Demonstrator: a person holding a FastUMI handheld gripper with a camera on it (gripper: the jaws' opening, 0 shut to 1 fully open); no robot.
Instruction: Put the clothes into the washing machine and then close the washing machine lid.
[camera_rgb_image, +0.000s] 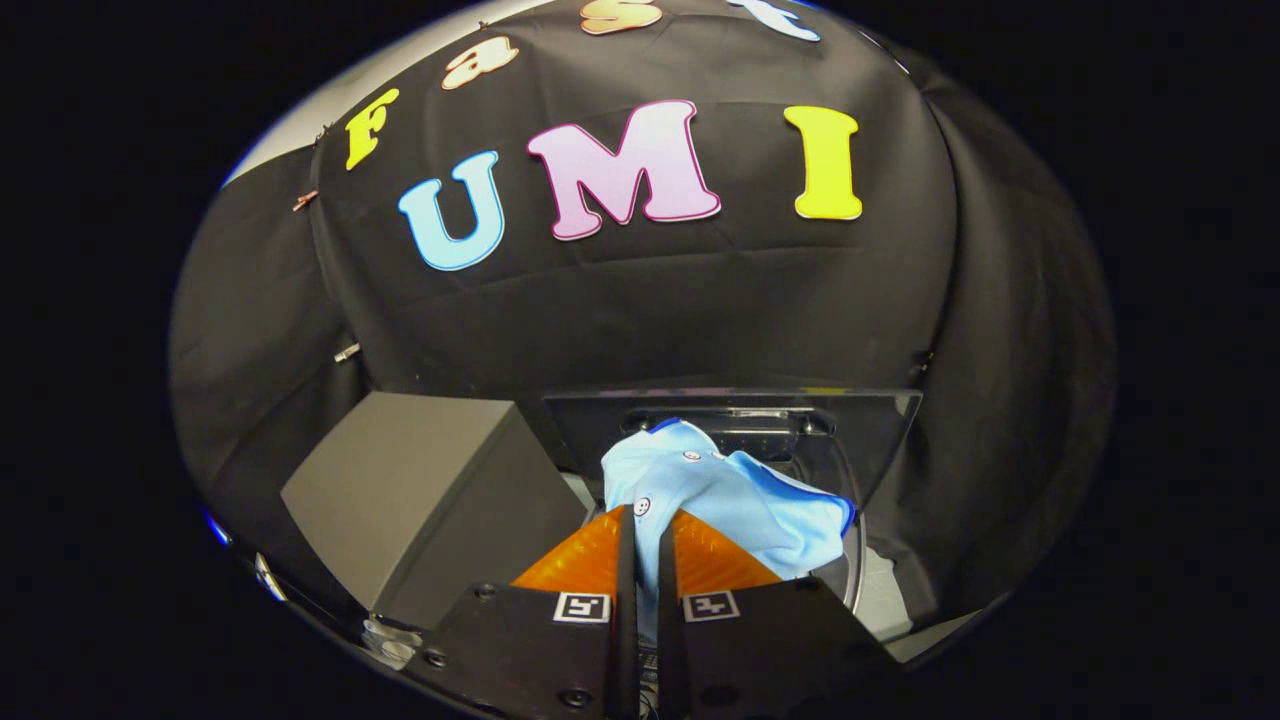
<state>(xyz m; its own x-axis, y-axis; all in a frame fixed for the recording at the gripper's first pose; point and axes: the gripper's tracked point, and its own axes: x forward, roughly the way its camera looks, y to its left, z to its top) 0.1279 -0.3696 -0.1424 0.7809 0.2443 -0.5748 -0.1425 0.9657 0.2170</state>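
Hand-held gripper (641, 522) pinched tight on light-blue shirt (720, 495); raised washer lid (880, 420) just beyond; lower deep into drum before releasing.

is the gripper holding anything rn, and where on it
Yes. The gripper is shut on the light blue shirt, pinching a fold of cloth at the buttoned placket near the collar. The rest hangs ahead over the open washing machine.

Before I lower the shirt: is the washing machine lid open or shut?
Open. The clear lid stands raised behind the drum rim, beyond the light blue shirt pinched in the gripper.
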